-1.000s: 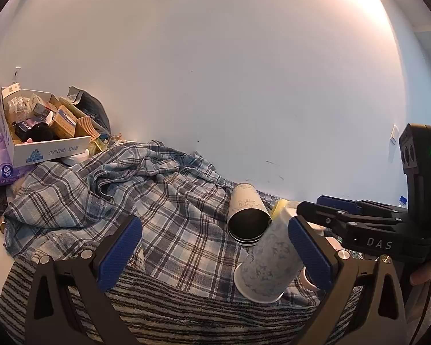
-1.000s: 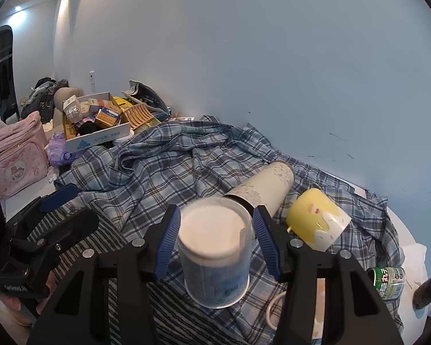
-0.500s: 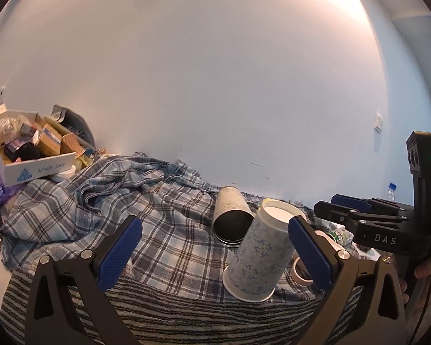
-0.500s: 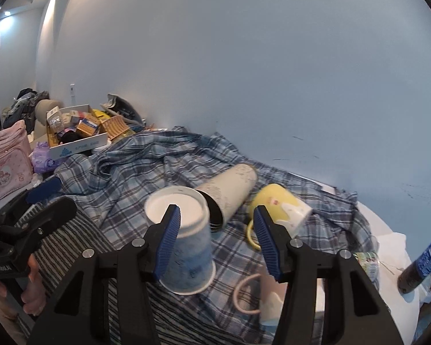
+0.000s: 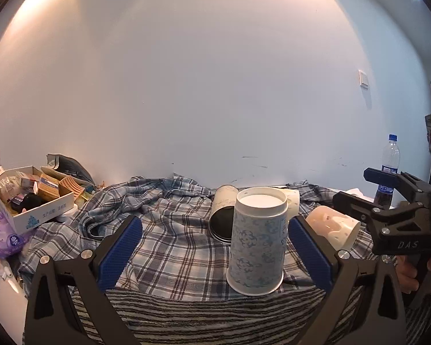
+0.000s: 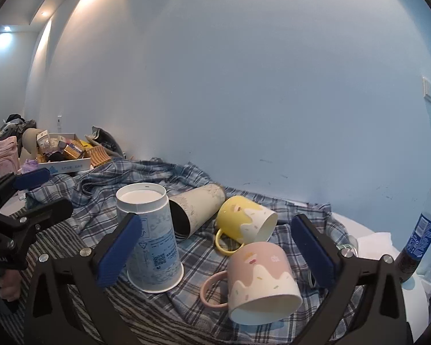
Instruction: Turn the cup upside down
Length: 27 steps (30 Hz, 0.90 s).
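Observation:
A blue-patterned paper cup [image 5: 257,241] stands upside down on the plaid cloth, rim down, white base up; it also shows in the right wrist view [image 6: 149,235]. My left gripper [image 5: 215,254] is open and empty, with the cup standing between its fingers nearer the right one. My right gripper [image 6: 215,247] is open and empty, drawn back from the cup, which sits just behind its left finger [image 6: 119,248]. The right gripper also shows at the right edge of the left wrist view [image 5: 393,215].
A beige tube cup [image 6: 196,208] lies on its side behind the paper cup. A yellow mug [image 6: 245,220] and a pink mug [image 6: 258,281] lie tipped on the cloth. A plastic bottle [image 6: 422,230] stands at right. A cluttered cardboard box [image 5: 28,198] sits far left.
The right gripper set the tilted paper cup down upside down, opened and pulled back from it. Both cameras dropped lower, closer to the table.

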Each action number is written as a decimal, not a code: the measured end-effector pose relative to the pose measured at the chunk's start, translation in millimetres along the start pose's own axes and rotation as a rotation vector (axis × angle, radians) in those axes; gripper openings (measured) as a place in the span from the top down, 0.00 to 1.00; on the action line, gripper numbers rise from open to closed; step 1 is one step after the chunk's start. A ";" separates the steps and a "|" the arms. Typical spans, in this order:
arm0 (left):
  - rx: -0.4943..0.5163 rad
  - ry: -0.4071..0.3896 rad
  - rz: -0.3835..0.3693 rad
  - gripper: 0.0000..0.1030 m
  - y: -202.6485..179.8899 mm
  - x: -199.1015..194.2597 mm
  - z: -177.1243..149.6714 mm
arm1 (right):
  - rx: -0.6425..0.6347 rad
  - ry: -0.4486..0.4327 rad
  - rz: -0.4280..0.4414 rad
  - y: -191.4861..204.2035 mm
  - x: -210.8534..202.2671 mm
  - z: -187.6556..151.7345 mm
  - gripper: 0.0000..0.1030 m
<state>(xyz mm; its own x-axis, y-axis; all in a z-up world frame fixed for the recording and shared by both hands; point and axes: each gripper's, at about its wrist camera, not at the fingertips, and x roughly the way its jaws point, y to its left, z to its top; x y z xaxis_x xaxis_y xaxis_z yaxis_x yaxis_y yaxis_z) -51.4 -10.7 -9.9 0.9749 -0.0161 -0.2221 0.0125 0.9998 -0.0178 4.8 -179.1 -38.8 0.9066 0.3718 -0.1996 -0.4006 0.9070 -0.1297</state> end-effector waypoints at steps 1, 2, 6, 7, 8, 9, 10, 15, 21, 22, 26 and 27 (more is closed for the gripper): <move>0.002 0.004 0.004 0.00 -0.3 0.7 -0.1 | 0.001 0.007 0.003 0.2 0.3 -0.8 0.00; 0.004 0.007 0.006 0.00 -0.3 1.2 -0.1 | 0.003 0.019 0.005 0.5 1.8 -0.9 0.00; 0.002 -0.005 0.008 0.00 0.8 0.1 -0.1 | 0.016 0.045 0.008 -3.3 3.9 -2.1 0.00; 0.001 -0.006 0.009 0.00 1.2 0.3 -0.3 | 0.024 0.047 0.012 -5.1 3.8 -2.4 0.00; 0.001 -0.006 0.009 0.00 1.7 0.1 -0.5 | 0.030 0.046 0.014 -7.0 3.3 -2.6 0.00; 0.001 -0.003 0.011 0.00 2.0 0.8 -0.7 | 0.035 0.043 0.015 -8.3 2.0 -3.5 0.00; 0.002 -0.001 0.012 0.00 2.2 1.6 -0.9 | 0.039 0.040 0.015 -9.0 1.2 -3.5 0.00; 0.009 -0.013 0.013 0.00 1.9 -2.9 -1.3 | 0.032 0.038 0.018 -7.9 1.1 -4.4 0.00; 0.008 -0.016 0.011 0.00 2.2 -3.6 -1.3 | 0.005 0.033 0.012 -2.8 -0.6 -4.4 0.00; 0.007 -0.015 0.011 0.00 2.4 -3.3 -1.2 | 0.001 0.032 0.012 -2.2 -0.8 -4.4 0.00; 0.007 -0.012 0.011 0.00 1.8 -3.7 -1.1 | -0.015 0.027 0.009 2.3 -1.3 -4.1 0.00; 0.005 -0.012 0.010 0.00 1.4 -4.2 -1.1 | -0.019 0.026 0.008 3.2 -1.3 -4.1 0.00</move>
<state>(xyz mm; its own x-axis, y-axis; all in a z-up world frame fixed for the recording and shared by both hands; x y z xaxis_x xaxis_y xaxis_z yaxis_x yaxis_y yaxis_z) -55.7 -9.2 -10.1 0.9776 -0.0061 -0.2103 0.0038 0.9999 -0.0112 1.8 -177.4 -43.0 0.8995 0.3739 -0.2262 -0.4109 0.8998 -0.1466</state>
